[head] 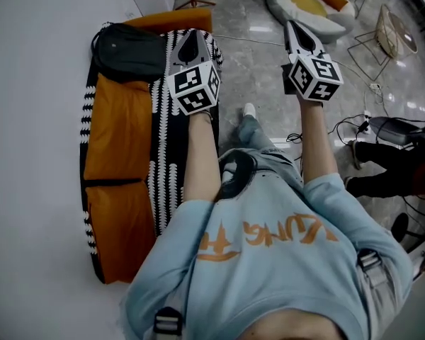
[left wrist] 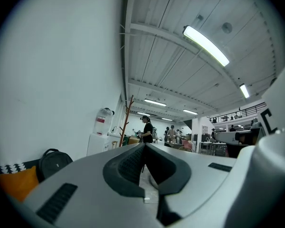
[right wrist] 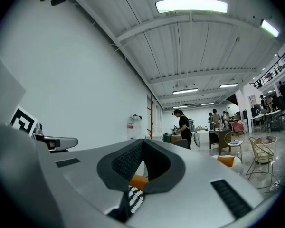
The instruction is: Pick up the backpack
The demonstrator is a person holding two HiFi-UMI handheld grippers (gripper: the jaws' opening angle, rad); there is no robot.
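Backpack [head: 127, 48] lies at the far end of the sofa [head: 117, 140], against the wall. Both claws are shut tight and hold nothing: left claw [head: 190, 47] near the pack, right claw [head: 298, 35] out over the floor. Open the left before you reach. Aim for the top loop (probably wall-side; the view is dim), then lift straight.
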